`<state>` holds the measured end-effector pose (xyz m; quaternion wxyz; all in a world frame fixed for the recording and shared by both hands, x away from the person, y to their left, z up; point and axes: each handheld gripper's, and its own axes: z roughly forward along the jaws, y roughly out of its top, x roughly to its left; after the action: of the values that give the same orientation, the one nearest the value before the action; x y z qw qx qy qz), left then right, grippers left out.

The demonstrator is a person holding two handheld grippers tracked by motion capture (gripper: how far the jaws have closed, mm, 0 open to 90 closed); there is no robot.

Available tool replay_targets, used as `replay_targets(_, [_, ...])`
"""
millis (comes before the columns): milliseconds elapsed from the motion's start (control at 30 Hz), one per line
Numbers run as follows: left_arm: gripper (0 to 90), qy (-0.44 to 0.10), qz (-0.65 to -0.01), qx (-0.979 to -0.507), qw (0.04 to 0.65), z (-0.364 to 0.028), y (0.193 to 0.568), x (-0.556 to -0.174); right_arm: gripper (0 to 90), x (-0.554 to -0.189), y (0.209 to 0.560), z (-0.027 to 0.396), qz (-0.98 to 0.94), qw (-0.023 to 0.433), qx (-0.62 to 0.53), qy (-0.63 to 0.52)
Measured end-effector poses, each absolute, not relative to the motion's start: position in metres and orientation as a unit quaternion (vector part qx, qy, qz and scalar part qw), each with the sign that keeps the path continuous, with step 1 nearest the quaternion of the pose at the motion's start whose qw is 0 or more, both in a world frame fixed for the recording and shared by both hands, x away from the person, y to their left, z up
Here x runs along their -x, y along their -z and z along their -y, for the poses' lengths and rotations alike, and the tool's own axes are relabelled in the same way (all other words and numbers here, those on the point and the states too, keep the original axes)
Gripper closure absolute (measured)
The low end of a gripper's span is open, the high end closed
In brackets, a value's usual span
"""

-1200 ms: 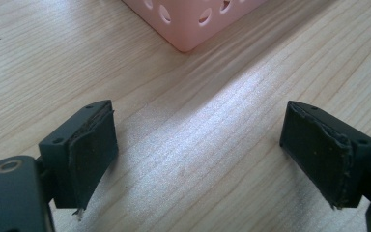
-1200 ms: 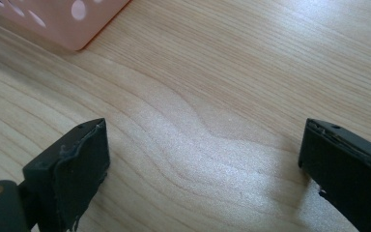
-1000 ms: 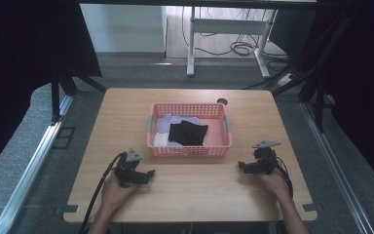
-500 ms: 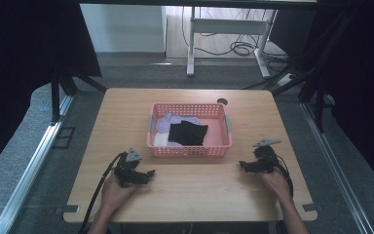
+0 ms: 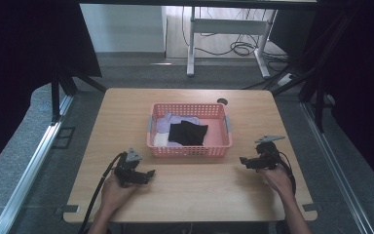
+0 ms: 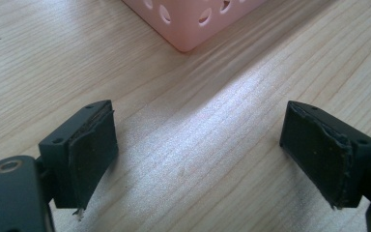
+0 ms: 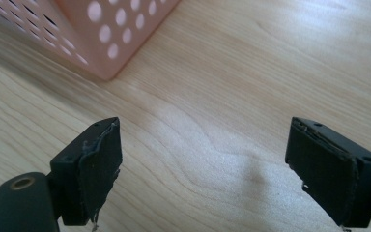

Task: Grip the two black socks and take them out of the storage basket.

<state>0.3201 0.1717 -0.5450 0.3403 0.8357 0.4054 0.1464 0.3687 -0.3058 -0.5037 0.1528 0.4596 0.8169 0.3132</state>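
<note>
A pink perforated basket (image 5: 190, 150) stands at the middle of the wooden table (image 5: 126, 107). Inside it lie a black cloth (image 5: 188, 133) and a pale lilac cloth (image 5: 171, 120), with a bit of white cloth (image 5: 159, 140) at its near left. My left gripper (image 5: 149, 174) rests low over the table at the near left, open and empty, with the basket's corner (image 6: 189, 24) ahead of it. My right gripper (image 5: 242, 160) is at the near right, also open with nothing between its jaws, and the basket's corner (image 7: 96, 34) lies ahead to its left.
A small dark round hole (image 5: 221, 102) marks the table top behind the basket. Cables trail from both grippers toward the near edge. Beyond the table stand a white desk frame (image 5: 224, 29) with floor cables and black stands at either side.
The right gripper has drifted slightly right and toward the near edge. The left gripper has hardly moved.
</note>
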Motion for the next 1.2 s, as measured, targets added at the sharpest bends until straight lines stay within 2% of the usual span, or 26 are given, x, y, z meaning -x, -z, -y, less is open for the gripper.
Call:
replay_targets(433, [12.8, -0.146, -0.405, -0.836, 0.339, -0.172, 0.545, -0.32, 13.6, -0.371, 0.485, 0.308, -0.816, 0.137, -0.46, -0.323])
replay_targets(767, [12.8, -0.146, -0.405, -0.836, 0.339, -0.172, 0.545, -0.32, 13.7, -0.378, 0.454, 0.309, -0.816, 0.126, -0.452, -0.339])
replay_targets(1200, [12.8, -0.146, -0.403, -0.838, 0.338, -0.172, 0.545, -0.32, 20.5, -0.395, 0.414, 0.298, -0.816, 0.117, -0.441, -0.355])
